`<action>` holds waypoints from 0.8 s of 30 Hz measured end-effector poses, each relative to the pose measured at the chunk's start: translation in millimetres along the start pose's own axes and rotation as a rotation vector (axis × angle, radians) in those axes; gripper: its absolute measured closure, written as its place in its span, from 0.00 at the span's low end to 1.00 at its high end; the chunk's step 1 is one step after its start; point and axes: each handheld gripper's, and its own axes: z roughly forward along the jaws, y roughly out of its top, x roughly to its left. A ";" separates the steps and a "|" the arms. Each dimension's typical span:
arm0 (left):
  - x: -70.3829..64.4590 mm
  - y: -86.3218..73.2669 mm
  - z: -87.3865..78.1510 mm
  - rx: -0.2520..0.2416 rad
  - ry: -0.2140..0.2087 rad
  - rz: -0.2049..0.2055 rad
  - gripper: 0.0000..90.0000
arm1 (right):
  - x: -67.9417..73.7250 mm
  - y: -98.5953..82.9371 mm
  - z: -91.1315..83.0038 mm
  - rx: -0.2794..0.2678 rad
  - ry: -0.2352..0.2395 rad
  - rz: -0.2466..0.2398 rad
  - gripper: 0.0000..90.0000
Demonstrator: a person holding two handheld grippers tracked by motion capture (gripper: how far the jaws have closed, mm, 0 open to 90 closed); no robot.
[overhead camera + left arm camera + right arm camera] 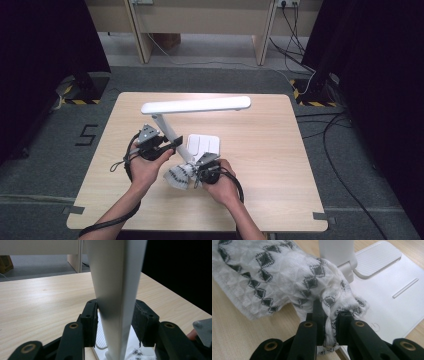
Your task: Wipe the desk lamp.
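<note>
The left tongs are clamping the lamp's arm, probably steadying it, while the right tongs are pinching the patterned cloth against the lamp's base near the tabletop's middle.

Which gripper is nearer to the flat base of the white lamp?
Right. The right gripper holds the cloth at the base edge; the left gripper clamps the lamp arm higher up.
</note>
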 end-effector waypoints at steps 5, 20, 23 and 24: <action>0.6 -1.3 1.3 -0.006 0.021 0.008 0.72 | -0.5 0.0 0.3 -0.003 -0.001 0.005 0.91; -6.1 -0.2 1.2 0.003 0.078 -0.013 0.75 | -1.2 0.3 1.5 0.004 -0.007 0.027 0.91; -7.8 -0.5 1.2 -0.001 0.088 -0.007 0.76 | -2.9 0.4 1.6 0.008 -0.012 0.036 0.92; -8.3 -0.5 1.3 -0.004 0.089 -0.006 0.76 | -3.6 0.5 1.8 0.010 -0.008 0.044 0.92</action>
